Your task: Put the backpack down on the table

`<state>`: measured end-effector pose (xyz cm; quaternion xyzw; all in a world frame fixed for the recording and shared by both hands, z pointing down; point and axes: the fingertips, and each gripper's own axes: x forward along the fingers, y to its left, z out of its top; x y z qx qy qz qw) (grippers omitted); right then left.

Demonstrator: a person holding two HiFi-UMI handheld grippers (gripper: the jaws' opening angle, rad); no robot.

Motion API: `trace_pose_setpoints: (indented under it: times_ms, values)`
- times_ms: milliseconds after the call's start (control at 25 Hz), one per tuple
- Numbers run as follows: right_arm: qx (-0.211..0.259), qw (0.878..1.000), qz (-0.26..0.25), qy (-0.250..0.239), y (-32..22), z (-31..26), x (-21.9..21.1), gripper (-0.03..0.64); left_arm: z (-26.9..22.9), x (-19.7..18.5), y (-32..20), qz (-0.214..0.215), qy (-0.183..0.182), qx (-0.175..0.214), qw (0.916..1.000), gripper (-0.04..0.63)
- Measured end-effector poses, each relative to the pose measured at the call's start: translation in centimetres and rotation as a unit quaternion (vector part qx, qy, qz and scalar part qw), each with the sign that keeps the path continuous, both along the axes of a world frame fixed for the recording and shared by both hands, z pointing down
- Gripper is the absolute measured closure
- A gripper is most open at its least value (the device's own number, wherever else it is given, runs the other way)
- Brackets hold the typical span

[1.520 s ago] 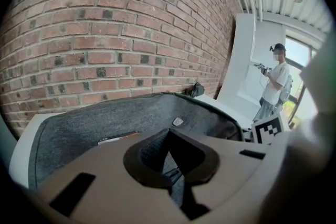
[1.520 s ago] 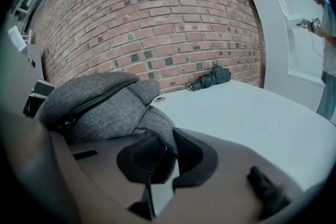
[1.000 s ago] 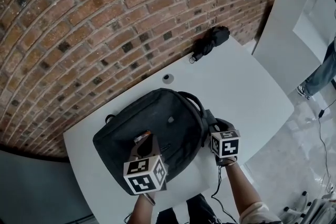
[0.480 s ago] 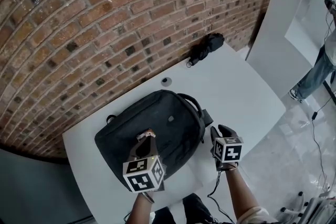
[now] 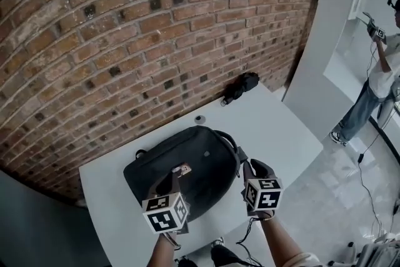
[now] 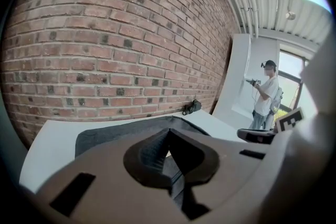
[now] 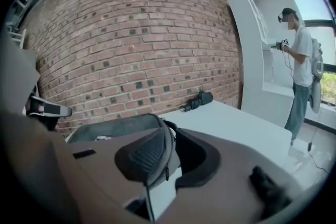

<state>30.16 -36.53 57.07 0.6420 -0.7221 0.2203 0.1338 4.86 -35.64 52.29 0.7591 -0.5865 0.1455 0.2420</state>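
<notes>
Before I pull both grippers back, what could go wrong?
The right gripper, jaws open, seems to straddle the zippered edge of the backpack; pulling back may snag and drag it. It lies near the front edge of the table, so a drag could tip it off. The shut left gripper hangs over it and could bump it.

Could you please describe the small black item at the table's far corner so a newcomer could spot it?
Start at the red brick wall and drop to the white table below. At its far corner, by the bricks, lies a small black elongated bundle. Unlike the large dark grey fabric backpack nearer the person, it is slim and compact.
</notes>
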Motion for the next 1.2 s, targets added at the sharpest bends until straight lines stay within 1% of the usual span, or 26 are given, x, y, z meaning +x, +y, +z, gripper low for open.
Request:
trace_pose_setpoints:
  times_ms: [160,320,400,560,720,1000,1200]
  values:
    - [0.05,0.999,0.015,0.0,1.6,-4.8,-1.9,0.549,-2.2,-2.0,1.4,-0.004,0.016,0.023,0.9996,0.583]
    - [0.087,0.996,0.008,-0.001,2.9,-8.9,-4.5,0.561,-4.5,-4.1,2.2,-0.009,0.03,0.048,0.9983,0.583]
    - [0.1,0.995,0.01,-0.003,3.7,-10.1,-5.6,0.568,-5.5,-4.8,2.6,-0.007,0.035,0.058,0.9977,0.583]
    - [0.109,0.994,0.017,-0.007,5.4,-11.2,-7.7,0.572,-6.7,-5.9,3.6,0.007,0.037,0.068,0.997,0.583]
    - [0.111,0.993,0.028,-0.001,6.7,-11.7,-8.8,0.574,-7.1,-6.5,3.8,0.022,0.038,0.073,0.9964,0.583]
    - [0.096,0.994,0.05,0.002,8.0,-11.3,-8.8,0.577,-7.4,-7.3,3.8,0.036,0.037,0.071,0.9962,0.583]
    - [0.095,0.994,0.057,0.024,7.8,-11.1,-8.3,0.586,-6.9,-7.7,3.3,0.035,0.032,0.071,0.9964,0.583]
